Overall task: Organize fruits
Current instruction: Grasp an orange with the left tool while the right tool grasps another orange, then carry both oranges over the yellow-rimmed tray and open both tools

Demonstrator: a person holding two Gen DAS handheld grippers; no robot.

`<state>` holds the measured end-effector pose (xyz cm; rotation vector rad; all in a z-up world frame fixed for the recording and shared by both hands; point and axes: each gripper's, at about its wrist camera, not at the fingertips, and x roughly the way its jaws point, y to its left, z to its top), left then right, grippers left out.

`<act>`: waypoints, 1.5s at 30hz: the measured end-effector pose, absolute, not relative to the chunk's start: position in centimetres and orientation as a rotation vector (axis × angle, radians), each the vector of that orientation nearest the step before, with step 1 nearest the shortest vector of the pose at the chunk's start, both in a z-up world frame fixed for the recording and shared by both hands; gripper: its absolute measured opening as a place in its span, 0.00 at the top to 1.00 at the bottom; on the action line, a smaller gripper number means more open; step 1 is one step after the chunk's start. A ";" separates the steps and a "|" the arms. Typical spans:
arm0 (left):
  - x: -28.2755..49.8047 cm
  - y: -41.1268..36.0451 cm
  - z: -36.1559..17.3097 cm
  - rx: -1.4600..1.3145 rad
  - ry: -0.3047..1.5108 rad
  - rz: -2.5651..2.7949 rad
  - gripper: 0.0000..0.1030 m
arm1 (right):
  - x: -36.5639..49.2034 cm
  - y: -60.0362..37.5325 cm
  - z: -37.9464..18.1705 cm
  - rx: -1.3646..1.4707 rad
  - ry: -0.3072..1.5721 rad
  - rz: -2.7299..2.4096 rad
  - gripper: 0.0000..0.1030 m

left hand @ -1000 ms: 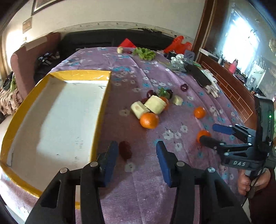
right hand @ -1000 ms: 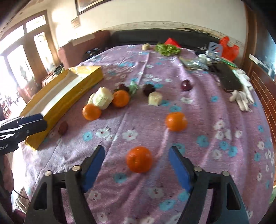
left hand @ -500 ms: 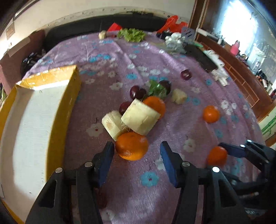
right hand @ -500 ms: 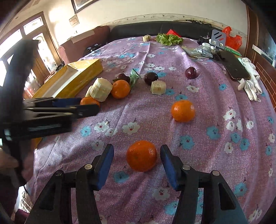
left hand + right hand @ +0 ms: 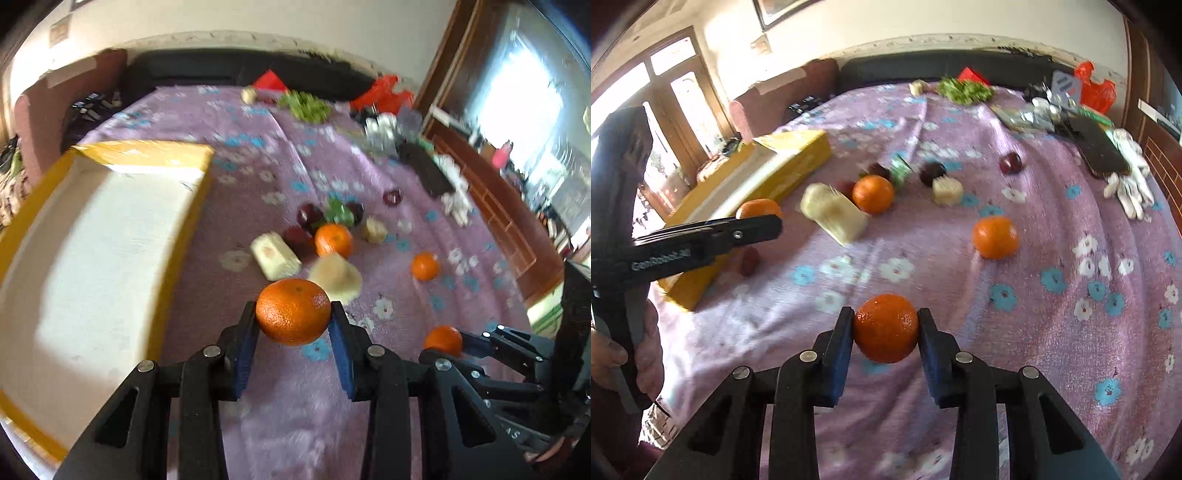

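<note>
My left gripper [image 5: 293,321] is shut on an orange [image 5: 293,311] and holds it above the purple flowered cloth, right of the yellow-rimmed box [image 5: 88,236]. My right gripper [image 5: 885,328] is shut on another orange [image 5: 885,328], lifted above the cloth; it also shows in the left wrist view [image 5: 443,340]. Two more oranges [image 5: 873,194] [image 5: 995,237] lie on the cloth with pale cut fruit pieces [image 5: 834,214] [image 5: 946,191] and dark plums [image 5: 1011,163]. The left gripper and its orange [image 5: 759,209] appear at the left of the right wrist view.
A small dark fruit [image 5: 750,260] lies beside the box's near corner. Green leaves [image 5: 964,90], a red bag [image 5: 1095,90], a black phone [image 5: 1099,147] and white gloves [image 5: 1130,184] lie at the far and right side. A dark sofa runs behind the table.
Both grippers have closed on the oranges that lay between their fingers and lifted them off the cloth. The left gripper has swung back toward the box.
</note>
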<state>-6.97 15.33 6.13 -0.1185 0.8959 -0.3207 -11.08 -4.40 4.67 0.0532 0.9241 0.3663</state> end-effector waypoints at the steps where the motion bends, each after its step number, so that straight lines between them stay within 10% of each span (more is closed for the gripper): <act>1: -7.7 16.7 7.2 -0.138 0.871 -0.308 0.65 | -11.3 -3.9 5.5 0.051 0.909 0.384 0.64; 11: -9.3 28.5 13.5 -0.109 0.771 -0.041 0.64 | -9.2 7.4 12.4 0.051 0.819 0.722 0.63; 28: -6.7 39.1 3.9 -0.243 0.966 0.137 0.63 | -6.2 24.0 4.1 -0.064 1.006 0.826 0.62; 32: -7.7 39.3 5.6 -0.293 0.927 0.122 0.40 | -6.1 24.2 4.3 -0.070 0.989 0.813 0.58; 38: -10.0 39.3 9.2 -0.333 0.858 0.164 0.32 | -6.9 20.6 8.1 -0.020 0.889 0.798 0.49; 41: -11.4 38.3 11.2 -0.359 0.807 0.163 0.10 | -7.5 16.4 10.9 0.030 0.800 0.746 0.35; 45: -12.5 35.0 13.1 -0.350 0.737 0.090 0.03 | -7.7 8.0 13.2 0.096 0.670 0.581 0.07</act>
